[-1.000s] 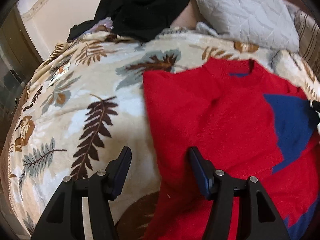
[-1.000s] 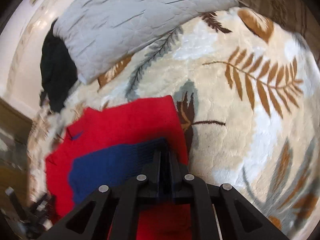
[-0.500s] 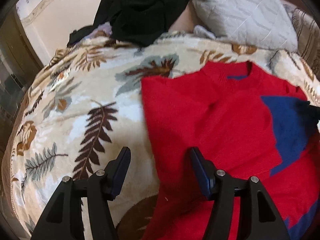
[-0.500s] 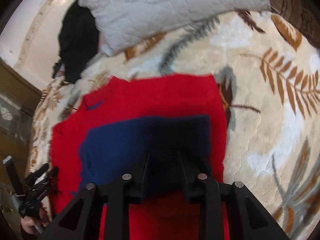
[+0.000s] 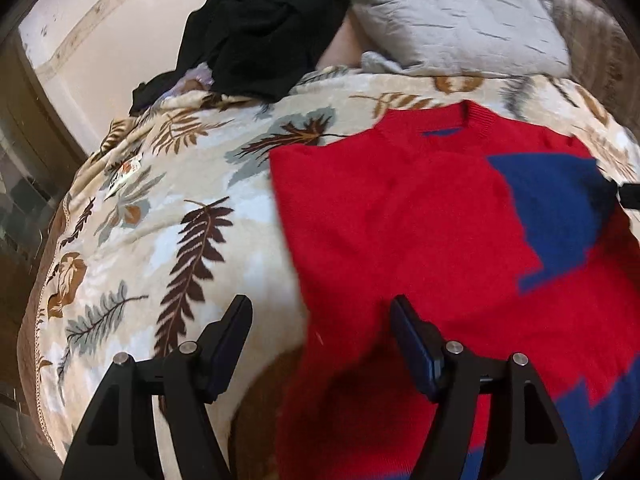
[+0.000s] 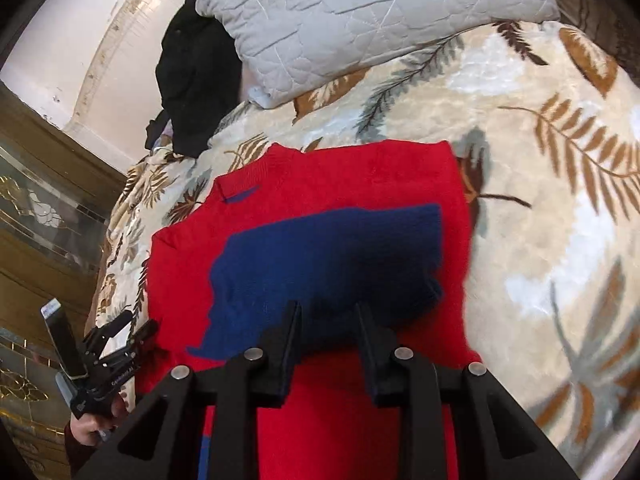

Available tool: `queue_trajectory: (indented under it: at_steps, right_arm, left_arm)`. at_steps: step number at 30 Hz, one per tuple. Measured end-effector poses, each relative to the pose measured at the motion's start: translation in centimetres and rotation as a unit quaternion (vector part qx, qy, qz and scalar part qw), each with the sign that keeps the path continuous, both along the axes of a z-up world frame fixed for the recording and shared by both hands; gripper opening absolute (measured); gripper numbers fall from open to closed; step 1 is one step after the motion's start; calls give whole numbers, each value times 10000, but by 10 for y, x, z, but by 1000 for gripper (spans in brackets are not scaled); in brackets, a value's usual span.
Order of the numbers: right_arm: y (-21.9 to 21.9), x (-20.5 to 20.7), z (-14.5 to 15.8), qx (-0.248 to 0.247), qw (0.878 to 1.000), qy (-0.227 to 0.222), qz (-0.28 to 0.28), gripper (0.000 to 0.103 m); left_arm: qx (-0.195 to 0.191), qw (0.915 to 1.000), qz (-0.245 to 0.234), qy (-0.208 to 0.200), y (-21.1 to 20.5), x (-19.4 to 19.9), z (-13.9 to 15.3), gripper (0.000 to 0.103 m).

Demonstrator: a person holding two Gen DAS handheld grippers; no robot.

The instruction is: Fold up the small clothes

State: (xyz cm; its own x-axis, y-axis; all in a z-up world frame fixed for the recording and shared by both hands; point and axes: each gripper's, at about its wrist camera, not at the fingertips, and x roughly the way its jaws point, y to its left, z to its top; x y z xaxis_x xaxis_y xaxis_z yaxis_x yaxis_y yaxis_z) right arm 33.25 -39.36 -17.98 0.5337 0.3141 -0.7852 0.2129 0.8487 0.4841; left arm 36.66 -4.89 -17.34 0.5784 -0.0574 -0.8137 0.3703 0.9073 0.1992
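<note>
Lying flat on the leaf-print blanket [image 5: 132, 216] is a red sweater [image 5: 400, 216] with its neckline toward the grey quilted pillow [image 5: 452, 16]; a blue sleeve [image 6: 320, 264] is folded across its chest.

Left claw [image 5: 320, 340]: jaws wide apart, nothing between them. It straddles the sweater's left edge, one finger over the blanket, the other over red knit; contact with the cloth cannot be judged.

Right claw [image 6: 326, 334]: jaws partly apart, holding nothing, tips just at the near edge of the blue sleeve. Touching or hovering: cannot tell.

A pile of black clothing [image 5: 260, 28] sits at the head of the bed beside the pillow, well apart from the sweater.
</note>
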Motion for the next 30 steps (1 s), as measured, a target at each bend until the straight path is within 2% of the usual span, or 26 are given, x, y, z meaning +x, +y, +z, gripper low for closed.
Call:
queue_trajectory:
  at_steps: [1,3,4,5,7,11,16,19,24,30]
  right_arm:
    - [-3,-6,2,-6,10000,-21,-11,32]
    - [-4,-28,10,-95,9999,-117,1,43]
    - [-4,-36,14,-124,9998,-181,0,65]
    - [-5,-50,20,-150,9992,-358,-67,77]
    - [-9,-78,27,-140,9974,-671,-241,77]
    - [-9,-128,31,-154,9971,-684,-281,77]
    - [-4,-189,16,-98,9993,-318,-140,77]
    - [-1,-220,1,63,9999,-69,-62,77]
    - [11,-257,-31,363,9980,505,82,77]
    - [14,-271,-48,441,9965,713,8,77]
  left_arm:
    - [-9,10000,-35,-29,2,-5,3,72]
    - [-52,9999,-46,-146,6,-21,9,72]
    - [-111,9997,-12,-223,11,-30,12,72]
    - [-167,9995,10,-257,15,-38,13,73]
    - [-230,9994,63,-235,24,-60,11,73]
    - [-320,9993,139,-98,41,-106,2,73]
    - [-434,9983,282,252,64,-168,-17,73]
    - [-634,9951,354,664,78,-193,-31,73]
    - [-831,9869,521,1280,91,-211,-53,73]
    - [-1078,9798,481,1615,93,-212,-64,73]
